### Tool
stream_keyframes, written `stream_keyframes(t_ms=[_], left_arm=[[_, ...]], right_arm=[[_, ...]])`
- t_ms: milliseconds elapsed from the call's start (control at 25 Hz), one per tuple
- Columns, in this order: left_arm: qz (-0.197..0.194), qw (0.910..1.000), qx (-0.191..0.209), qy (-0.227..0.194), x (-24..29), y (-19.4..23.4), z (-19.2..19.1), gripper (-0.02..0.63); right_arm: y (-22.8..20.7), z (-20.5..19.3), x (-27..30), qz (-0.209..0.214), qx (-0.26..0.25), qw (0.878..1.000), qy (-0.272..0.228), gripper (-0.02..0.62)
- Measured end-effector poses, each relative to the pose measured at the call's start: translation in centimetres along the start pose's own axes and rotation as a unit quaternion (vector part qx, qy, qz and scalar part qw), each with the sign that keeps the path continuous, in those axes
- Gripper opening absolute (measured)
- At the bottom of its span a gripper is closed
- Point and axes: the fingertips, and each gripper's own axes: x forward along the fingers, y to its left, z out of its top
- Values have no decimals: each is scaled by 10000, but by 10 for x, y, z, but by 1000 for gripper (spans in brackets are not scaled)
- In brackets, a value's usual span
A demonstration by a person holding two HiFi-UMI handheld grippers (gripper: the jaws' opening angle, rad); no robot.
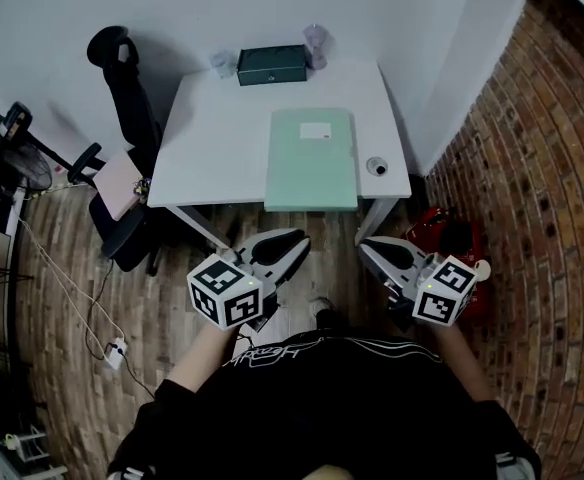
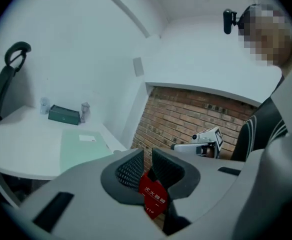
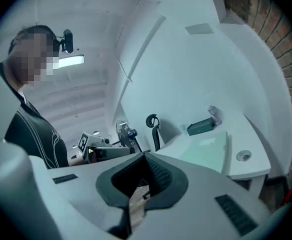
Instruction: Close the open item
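Note:
A pale green folder point(image 1: 312, 163) lies flat on the white table point(image 1: 212, 138), its white label at the far end; its front edge reaches the table's near edge. It also shows in the left gripper view as the folder point(image 2: 81, 146) and in the right gripper view as the folder point(image 3: 206, 151). A dark green box point(image 1: 272, 65) stands at the table's back. Both grippers hang over the floor in front of the table, apart from everything on it. My left gripper point(image 1: 284, 246) point(image 2: 147, 159) is open by a narrow gap, with nothing in it. My right gripper point(image 1: 374, 250) point(image 3: 145, 156) is shut and empty.
Two clear cups point(image 1: 315, 43) flank the box. A small round fitting point(image 1: 376, 166) sits at the table's right front corner. A black office chair point(image 1: 122, 98) stands to the left, a brick wall point(image 1: 542, 168) to the right, a red object point(image 1: 442, 233) on the floor beside it.

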Motion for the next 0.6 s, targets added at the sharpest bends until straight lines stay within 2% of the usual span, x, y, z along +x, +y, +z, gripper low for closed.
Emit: stream_keyframes(t_ms=[160,320,600], left_arm=[[-137,9991,-57,-401,-39,-25,3,52],[-221,9986,79,-480,-64,-43,0,49],[-253,9968,-173,-732,-84,-51,-9,49]], right_arm=[[38,5,9,261,-59,9995,-190,2],[66,6,9,343,-155,9986,-367,2],[89,-12,6,294,-176,9991,-260,2]])
